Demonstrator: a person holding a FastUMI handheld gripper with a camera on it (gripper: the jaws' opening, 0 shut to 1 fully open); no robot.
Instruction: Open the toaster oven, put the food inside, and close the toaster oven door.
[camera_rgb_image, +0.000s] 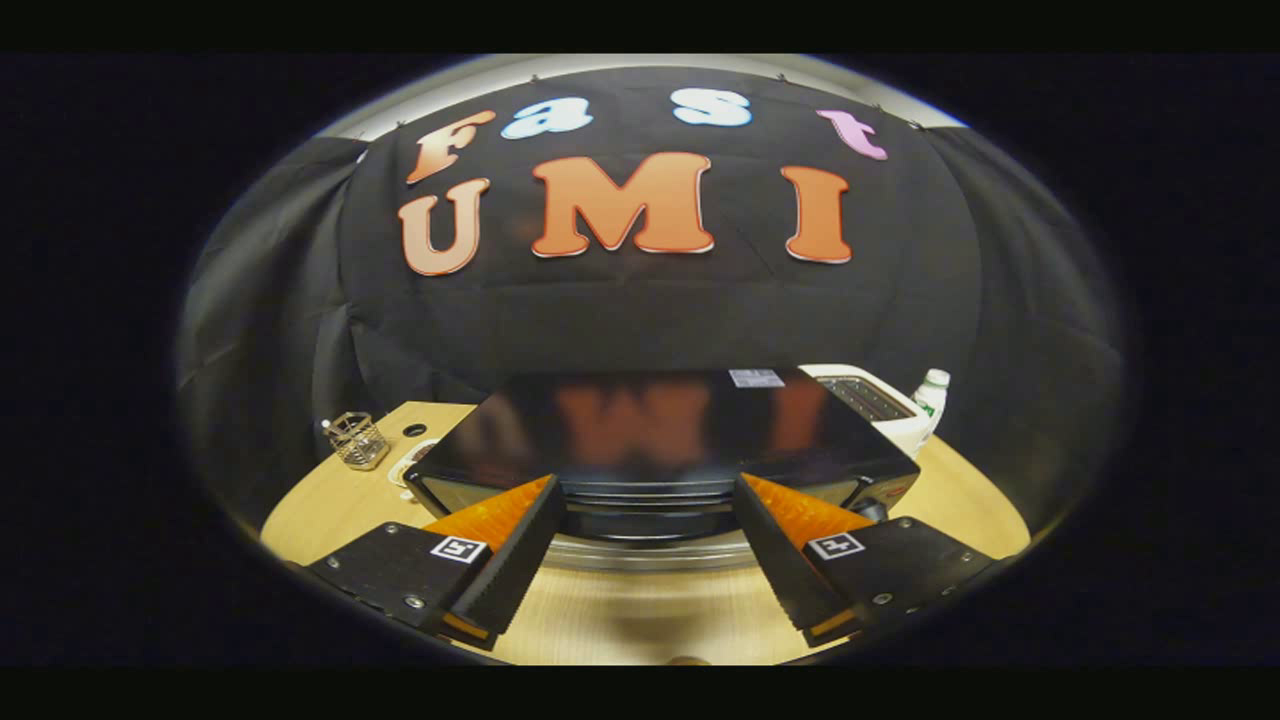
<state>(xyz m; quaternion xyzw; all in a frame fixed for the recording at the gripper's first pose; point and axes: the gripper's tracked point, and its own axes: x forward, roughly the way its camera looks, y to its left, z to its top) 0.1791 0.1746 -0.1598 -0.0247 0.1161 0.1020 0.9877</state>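
We log the toaster oven (665, 440) on wooden table (330, 505), our gripper (645, 500) spread wide, grasping nothing, fingers flanking its front, white toaster (880, 405) beyond, wire basket (357, 440) aside.

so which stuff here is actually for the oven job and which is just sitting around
For the job:
- glossy black toaster oven, door shut
- gripper, fingers open, just before the oven's front

Lying about:
- wire mesh holder
- white slot toaster
- clear plastic bottle with white cap
- light wooden table
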